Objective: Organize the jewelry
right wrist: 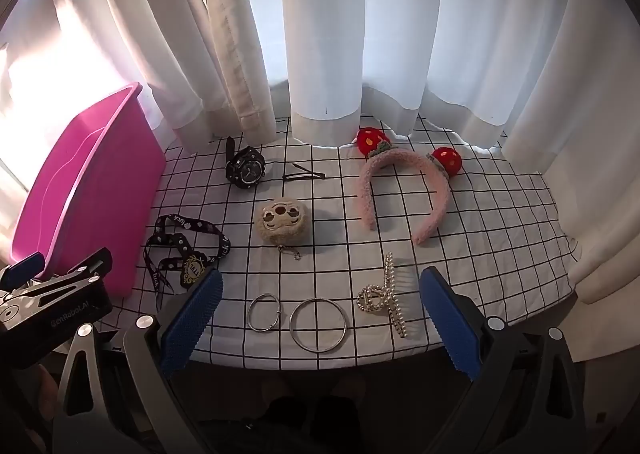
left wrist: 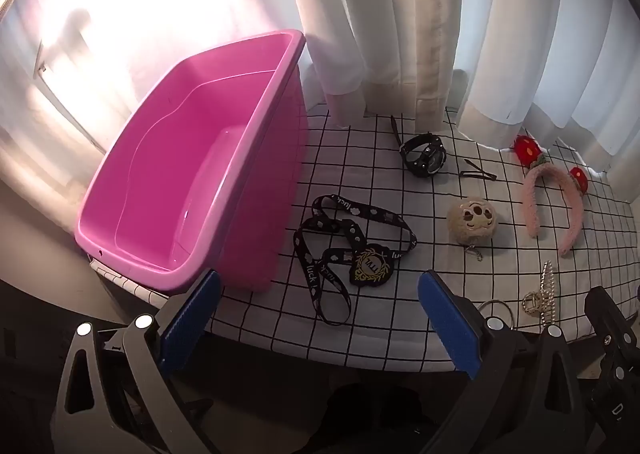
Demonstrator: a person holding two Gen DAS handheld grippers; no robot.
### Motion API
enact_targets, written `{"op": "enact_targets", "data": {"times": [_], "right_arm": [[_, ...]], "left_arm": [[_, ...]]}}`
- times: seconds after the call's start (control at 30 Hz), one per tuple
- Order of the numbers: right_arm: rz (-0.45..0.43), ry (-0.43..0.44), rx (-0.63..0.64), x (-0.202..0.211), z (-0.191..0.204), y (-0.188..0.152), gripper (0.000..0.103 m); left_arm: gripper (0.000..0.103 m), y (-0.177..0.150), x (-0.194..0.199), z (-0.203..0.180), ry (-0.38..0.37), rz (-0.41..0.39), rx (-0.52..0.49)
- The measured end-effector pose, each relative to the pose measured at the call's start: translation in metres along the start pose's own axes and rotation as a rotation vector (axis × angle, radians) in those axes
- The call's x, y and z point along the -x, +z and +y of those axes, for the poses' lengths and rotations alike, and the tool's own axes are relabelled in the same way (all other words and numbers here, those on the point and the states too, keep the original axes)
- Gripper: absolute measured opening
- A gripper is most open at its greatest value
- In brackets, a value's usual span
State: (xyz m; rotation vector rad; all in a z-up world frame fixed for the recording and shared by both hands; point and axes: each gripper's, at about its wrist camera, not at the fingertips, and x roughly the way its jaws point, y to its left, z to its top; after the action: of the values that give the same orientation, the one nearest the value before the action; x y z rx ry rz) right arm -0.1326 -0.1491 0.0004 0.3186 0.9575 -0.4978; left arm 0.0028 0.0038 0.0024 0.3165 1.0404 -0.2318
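A pink bin [left wrist: 192,174] stands empty at the table's left, also in the right wrist view [right wrist: 80,190]. On the checked cloth lie a black lanyard [left wrist: 344,250] [right wrist: 180,250], a black watch [left wrist: 426,154] [right wrist: 245,168], a beige plush keychain [left wrist: 474,220] [right wrist: 282,222], a pink headband [left wrist: 554,202] [right wrist: 404,186], a pearl hair clip [right wrist: 386,300] [left wrist: 538,300], two metal rings [right wrist: 318,324] and a black hairpin [right wrist: 304,175]. My left gripper [left wrist: 320,318] is open and empty before the lanyard. My right gripper [right wrist: 320,318] is open and empty over the rings.
White curtains [right wrist: 320,34] hang along the table's far edge and touch the cloth [right wrist: 500,234]. The table's near edge runs just under both grippers. The left gripper's body [right wrist: 52,294] shows at the left of the right wrist view.
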Motion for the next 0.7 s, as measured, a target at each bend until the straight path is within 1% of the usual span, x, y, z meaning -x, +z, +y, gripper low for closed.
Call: {"op": "enact_targets", "data": {"times": [0.03, 0.1, 0.27, 0.3, 0.37, 0.47, 0.57, 0.7], "right_arm": [[-0.005, 0.002, 0.001, 0.0003, 0.0002, -0.0002, 0.094], [-0.004, 0.003, 0.003, 0.0006, 0.0012, -0.0005, 0.094], [-0.004, 0.005, 0.013, 0.0012, 0.0052, -0.0040, 0.094], [-0.002, 0.009, 0.010, 0.0010, 0.0020, 0.0002, 0.094], [0.000, 0.009, 0.011, 0.0009, 0.0011, 0.0009, 0.094], [0.000, 0.010, 0.008, 0.0008, 0.0017, 0.0008, 0.094], [-0.001, 0.013, 0.007, 0.0013, 0.0028, 0.0003, 0.094], [0.003, 0.014, 0.009, -0.0002, 0.0042, 0.0006, 0.094]], "left_arm": [[0.097, 0.0011, 0.0003, 0.0024, -0.012, -0.002, 0.013], [0.097, -0.0020, 0.0031, 0.0085, -0.036, -0.033, 0.020], [0.097, -0.0084, 0.0030, 0.0046, -0.034, -0.036, 0.001], [0.097, -0.0053, 0.0014, 0.0036, -0.034, -0.030, 0.000], [0.097, -0.0054, 0.0021, 0.0071, -0.040, -0.035, 0.015], [0.097, -0.0055, 0.0018, 0.0099, -0.007, -0.033, 0.020], [0.097, -0.0067, 0.0003, 0.0087, 0.001, -0.025, 0.004], [0.097, -0.0074, 0.0026, 0.0092, 0.003, -0.034, -0.001]]}}
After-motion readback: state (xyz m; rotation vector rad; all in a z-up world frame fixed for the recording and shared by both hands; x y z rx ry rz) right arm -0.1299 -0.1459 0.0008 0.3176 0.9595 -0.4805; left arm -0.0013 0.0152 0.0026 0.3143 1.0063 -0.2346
